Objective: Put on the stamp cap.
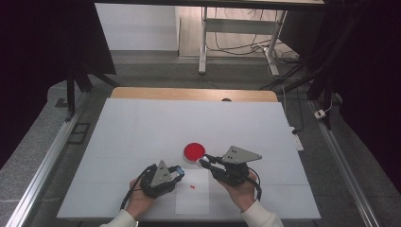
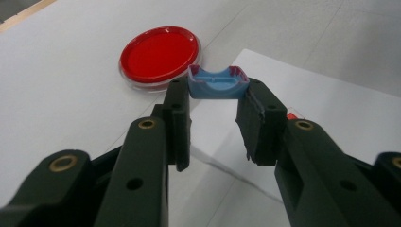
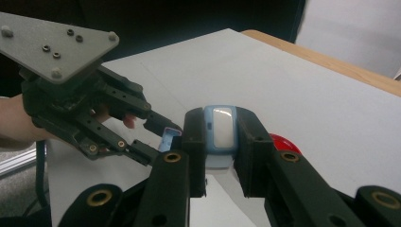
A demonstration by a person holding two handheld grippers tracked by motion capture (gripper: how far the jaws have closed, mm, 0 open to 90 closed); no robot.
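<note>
Small blue plastic cap [image 2: 218, 85], gripped in your left gripper [image 2: 215, 94] above the white paper sheet [image 1: 193, 198] near the bench's [image 1: 142, 127] front edge.
Your right gripper [image 3: 220, 137] clenches a blue-and-white plastic device [image 3: 220, 132]; the round red-filled clear dish [image 1: 194, 152] sits just beyond the sheet.

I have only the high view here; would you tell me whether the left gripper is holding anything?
Observer: Yes, the left gripper is shut on a small blue cap, pinched at the tips of its jaws.
Operator: Thank you. And the right gripper?
Observer: The right gripper is shut on a blue piece with a white face.
Operator: What is the red dish like up close?
Observer: The red dish has a clear rim around its red centre.
</note>
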